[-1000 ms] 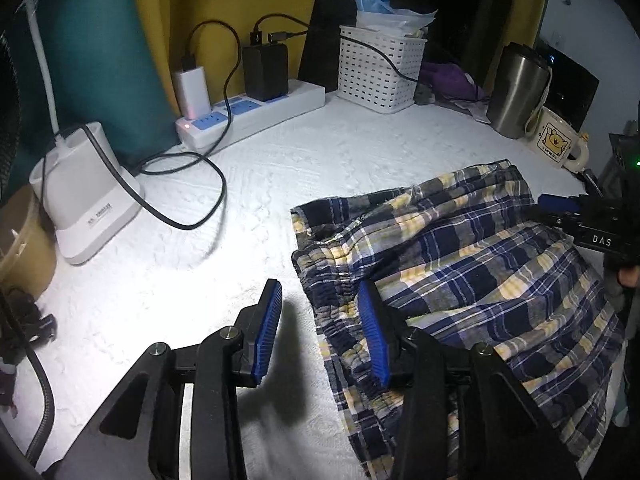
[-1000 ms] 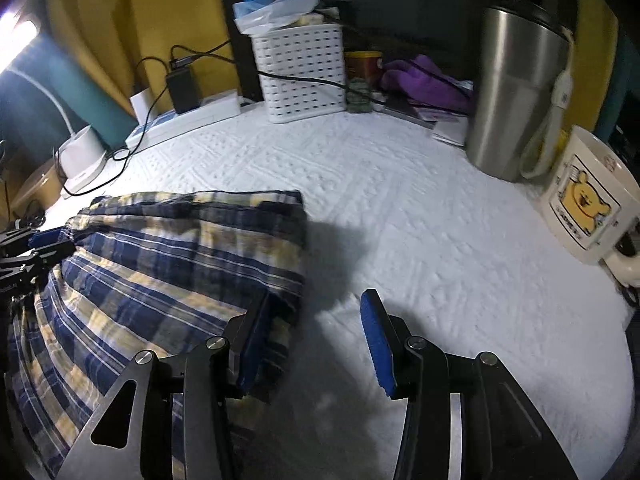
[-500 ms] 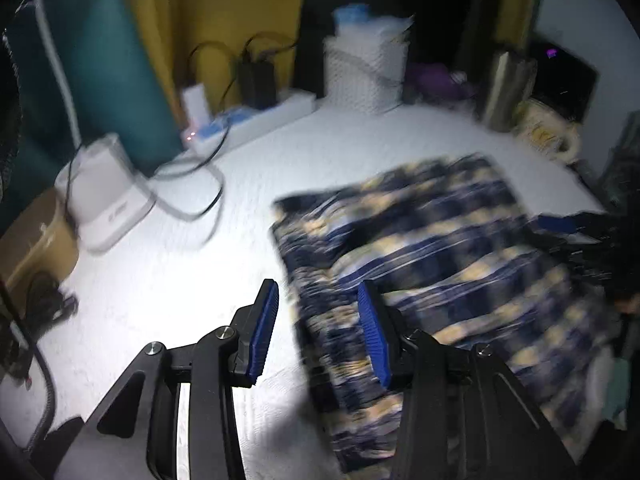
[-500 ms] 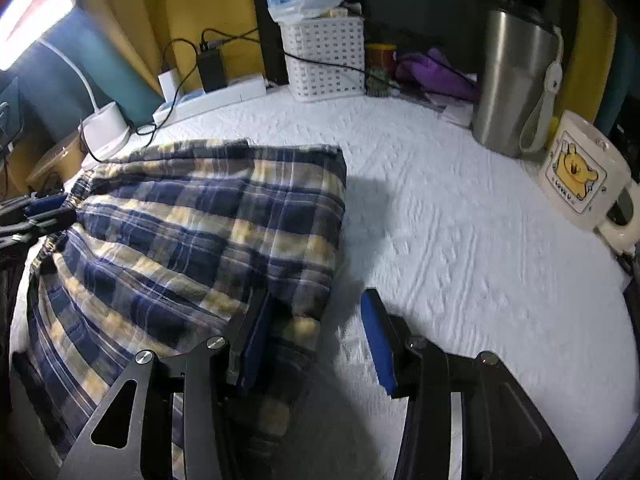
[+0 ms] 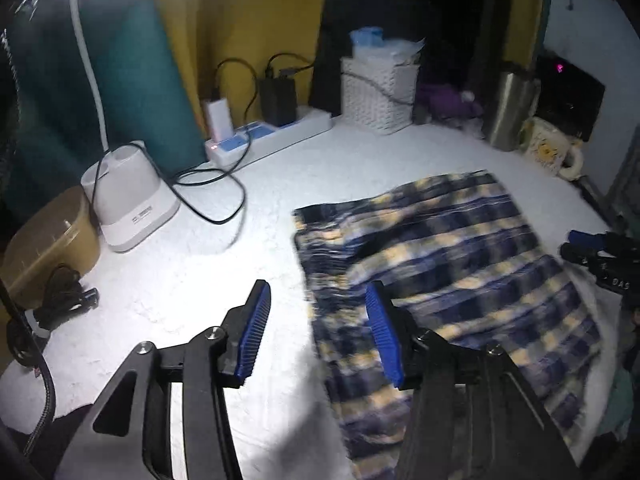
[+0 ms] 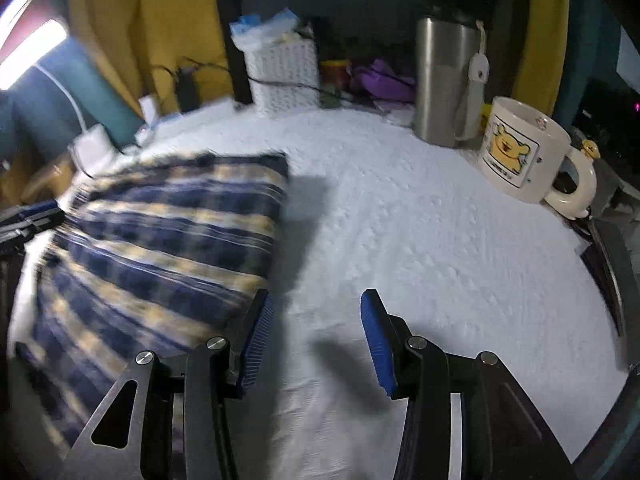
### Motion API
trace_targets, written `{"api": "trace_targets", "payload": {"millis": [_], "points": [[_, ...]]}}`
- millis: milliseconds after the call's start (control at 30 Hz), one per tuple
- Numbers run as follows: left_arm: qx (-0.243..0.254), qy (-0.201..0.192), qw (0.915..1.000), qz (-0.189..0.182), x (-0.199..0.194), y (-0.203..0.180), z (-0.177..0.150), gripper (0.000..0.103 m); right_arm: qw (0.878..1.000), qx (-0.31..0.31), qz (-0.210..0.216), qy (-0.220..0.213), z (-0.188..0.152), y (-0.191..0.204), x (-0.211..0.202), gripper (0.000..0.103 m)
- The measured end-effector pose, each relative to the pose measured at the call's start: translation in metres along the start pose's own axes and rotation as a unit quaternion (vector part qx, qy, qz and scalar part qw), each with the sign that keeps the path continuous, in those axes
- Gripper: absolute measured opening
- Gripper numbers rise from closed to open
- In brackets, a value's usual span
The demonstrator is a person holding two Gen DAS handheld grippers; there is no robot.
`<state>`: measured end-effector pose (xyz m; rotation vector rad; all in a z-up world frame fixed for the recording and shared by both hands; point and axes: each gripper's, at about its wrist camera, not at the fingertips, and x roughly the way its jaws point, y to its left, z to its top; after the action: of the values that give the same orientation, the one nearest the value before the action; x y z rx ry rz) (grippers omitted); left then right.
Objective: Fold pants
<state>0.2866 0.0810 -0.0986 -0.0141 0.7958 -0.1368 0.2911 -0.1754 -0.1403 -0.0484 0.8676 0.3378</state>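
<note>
Plaid pants, navy and pale yellow, are lying folded on a white textured cloth that is covering the table. Motion blur is softening the fabric in both views, so its creases and edges are hard to make out.

The left gripper is hanging over the near left edge of the pants with its blue-padded fingers spread apart and nothing between them; one finger is showing over bare cloth, the other over the plaid. The right gripper is likewise standing wide apart and empty, its left finger at the pants' right edge and its other finger over bare cloth.

Along the back of the table are sitting a white basket, a power strip with chargers plugged in, and a white lamp base. To the right are standing a steel tumbler and, just beside it, a cream mug with a yellow bear on it.
</note>
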Motion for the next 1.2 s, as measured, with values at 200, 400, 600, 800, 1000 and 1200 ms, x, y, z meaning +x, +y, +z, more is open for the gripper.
{"api": "trace_targets", "payload": {"millis": [200, 400, 600, 800, 1000, 1200], "points": [[0.023, 0.038, 0.999, -0.002, 0.009, -0.019, -0.017, 0.05, 0.999, -0.043, 0.012, 0.023, -0.01, 0.034, 0.011, 0.049], [0.023, 0.045, 0.9984, 0.025, 0.015, -0.009, -0.024, 0.066, 0.997, -0.06, -0.025, 0.031, -0.027, 0.028, 0.006, 0.049], [-0.002, 0.016, 0.9991, 0.039, -0.007, -0.003, -0.021, 0.065, 0.999, -0.023, -0.018, 0.024, -0.033, 0.01, -0.014, 0.049], [-0.025, 0.02, 0.9994, -0.011, -0.019, -0.016, -0.04, 0.065, 0.999, -0.025, 0.014, 0.013, -0.044, 0.032, -0.024, 0.052], [-0.01, 0.067, 0.9977, -0.006, 0.006, -0.029, -0.07, 0.065, 0.998, -0.059, 0.002, 0.024, -0.061, 0.044, -0.017, 0.054], [0.002, 0.067, 0.9977, -0.003, 0.011, -0.021, -0.08, 0.071, 0.998, -0.054, 0.0, 0.021, -0.066, 0.027, -0.019, 0.074]]}}
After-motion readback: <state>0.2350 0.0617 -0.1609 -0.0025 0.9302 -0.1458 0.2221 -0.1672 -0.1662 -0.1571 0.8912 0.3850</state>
